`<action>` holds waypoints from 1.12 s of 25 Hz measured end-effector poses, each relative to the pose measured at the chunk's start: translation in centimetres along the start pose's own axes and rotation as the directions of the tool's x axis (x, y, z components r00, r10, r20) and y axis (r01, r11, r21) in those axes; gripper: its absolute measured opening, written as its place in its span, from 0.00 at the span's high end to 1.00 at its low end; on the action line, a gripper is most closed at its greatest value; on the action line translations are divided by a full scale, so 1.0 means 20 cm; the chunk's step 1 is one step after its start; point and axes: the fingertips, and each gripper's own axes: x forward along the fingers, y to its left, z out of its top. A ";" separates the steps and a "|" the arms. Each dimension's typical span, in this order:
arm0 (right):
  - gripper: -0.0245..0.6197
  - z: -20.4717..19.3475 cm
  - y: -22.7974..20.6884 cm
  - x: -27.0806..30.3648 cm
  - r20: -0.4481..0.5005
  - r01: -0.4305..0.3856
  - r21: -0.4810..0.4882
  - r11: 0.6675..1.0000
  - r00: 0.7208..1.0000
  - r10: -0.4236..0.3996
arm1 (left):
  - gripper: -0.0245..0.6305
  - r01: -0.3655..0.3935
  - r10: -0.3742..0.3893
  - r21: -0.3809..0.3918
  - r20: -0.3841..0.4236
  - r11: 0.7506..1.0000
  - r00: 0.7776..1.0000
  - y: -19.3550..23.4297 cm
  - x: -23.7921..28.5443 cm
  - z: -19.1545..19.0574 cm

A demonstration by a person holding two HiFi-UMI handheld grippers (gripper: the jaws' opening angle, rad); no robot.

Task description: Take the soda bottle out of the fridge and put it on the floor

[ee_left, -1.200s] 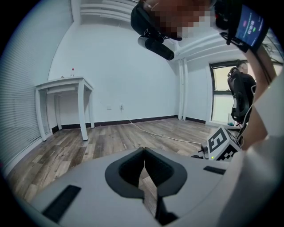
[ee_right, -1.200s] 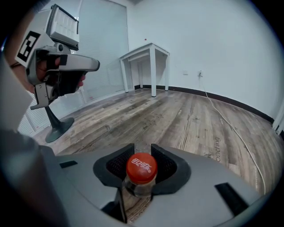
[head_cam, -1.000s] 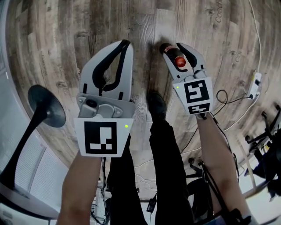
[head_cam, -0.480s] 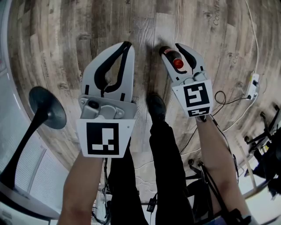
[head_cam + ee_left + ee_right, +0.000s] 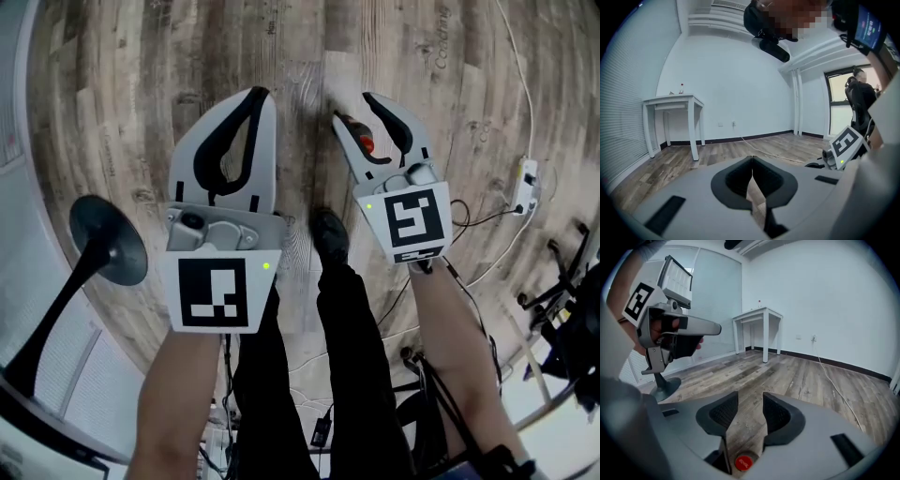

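The soda bottle (image 5: 367, 143) stands on the floor (image 5: 141, 94), apparently upright, under the gap between the right gripper's (image 5: 351, 106) fingers (image 5: 398, 127). The left gripper (image 5: 258, 92) hangs to its left. A stand base (image 5: 108, 239) lies far left, a power strip (image 5: 525, 183) far right, and a shoe (image 5: 328, 234) nearer the person.

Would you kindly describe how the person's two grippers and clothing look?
Both the left gripper and right gripper are light grey with curved jaws lined in black, each carrying a black-and-white marker cube and green light. No sleeves show; trousers are dark.
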 end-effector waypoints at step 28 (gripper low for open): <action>0.94 2.40 0.20 -1.05 0.575 0.081 -0.031 0.996 0.817 -0.049 | 0.93 -0.203 0.168 0.081 0.320 0.976 0.933 0.35 -0.72 2.07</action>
